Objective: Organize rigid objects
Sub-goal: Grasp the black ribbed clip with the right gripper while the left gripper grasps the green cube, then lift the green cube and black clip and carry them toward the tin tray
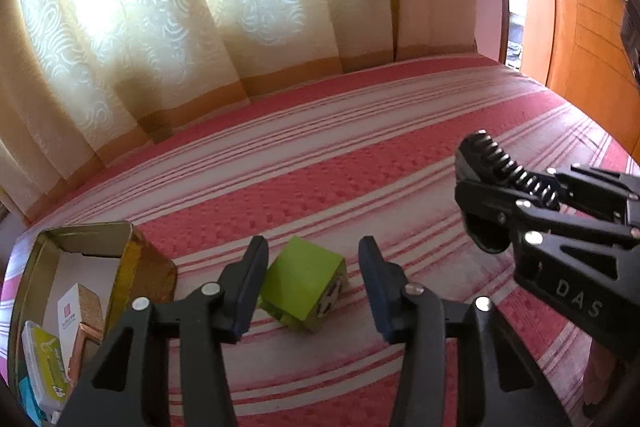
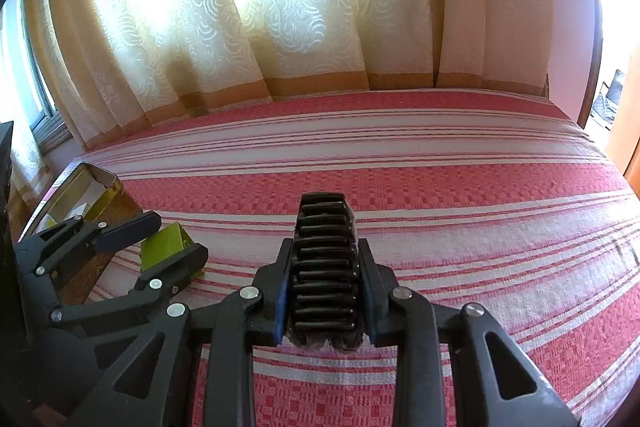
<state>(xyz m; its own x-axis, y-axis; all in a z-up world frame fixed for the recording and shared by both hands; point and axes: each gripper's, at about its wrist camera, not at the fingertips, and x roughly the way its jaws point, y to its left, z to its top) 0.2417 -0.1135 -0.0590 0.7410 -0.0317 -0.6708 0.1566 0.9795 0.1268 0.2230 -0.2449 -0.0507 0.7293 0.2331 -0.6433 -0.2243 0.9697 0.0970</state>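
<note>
A lime-green box (image 1: 304, 283) lies tilted on the striped bedspread, between the fingers of my open left gripper (image 1: 314, 287); the fingers stand either side of it without squeezing. It also shows in the right wrist view (image 2: 164, 243). My right gripper (image 2: 325, 287) is shut on a black ribbed object (image 2: 325, 267), held above the bed; it also shows in the left wrist view (image 1: 492, 163). A gold tin (image 1: 132, 259) holding several small boxes stands at the left.
The pink and white striped bedspread (image 2: 460, 187) stretches ahead and right. Cream curtains (image 2: 248, 19) hang behind the bed. An orange wooden wardrobe (image 1: 580, 35) stands at the far right.
</note>
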